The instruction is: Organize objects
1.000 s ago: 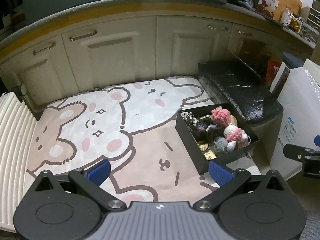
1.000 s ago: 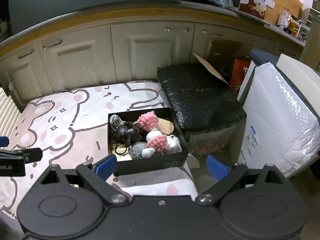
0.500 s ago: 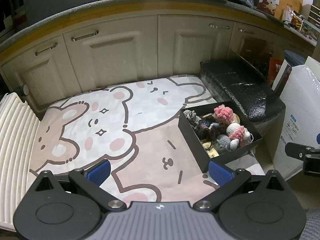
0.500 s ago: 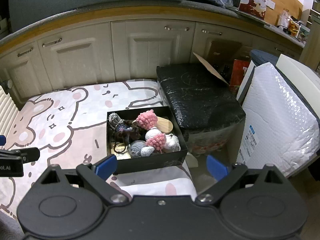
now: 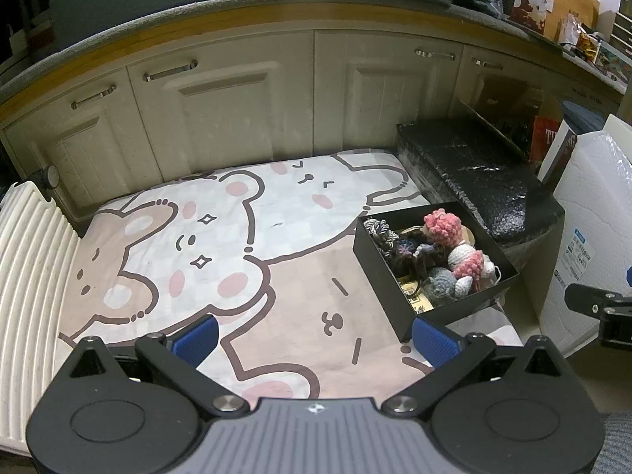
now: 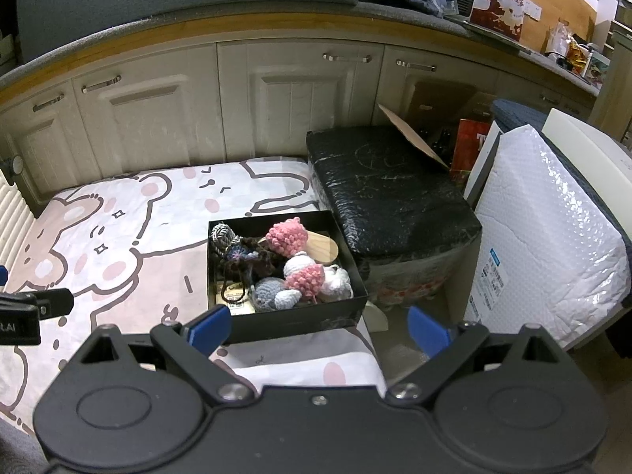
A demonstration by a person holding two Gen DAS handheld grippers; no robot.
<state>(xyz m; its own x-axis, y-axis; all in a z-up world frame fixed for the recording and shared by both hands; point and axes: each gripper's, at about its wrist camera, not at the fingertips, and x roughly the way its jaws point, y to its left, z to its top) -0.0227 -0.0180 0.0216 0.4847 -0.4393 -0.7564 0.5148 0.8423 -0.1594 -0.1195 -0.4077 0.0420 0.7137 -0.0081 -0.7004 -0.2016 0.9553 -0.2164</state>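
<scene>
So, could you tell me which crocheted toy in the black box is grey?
The grey crocheted toy at the black box's near wall, beside the pink ones; the others are pink, white or dark.

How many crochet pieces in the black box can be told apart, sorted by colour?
In the black box, right wrist view:
Pink: 2, the upper pink piece and the lower pink piece
White: 2, the white ball and the white piece
Grey: 1, the grey piece
Dark tangle: cannot separate into pieces
Total: 5 clear pieces
</scene>
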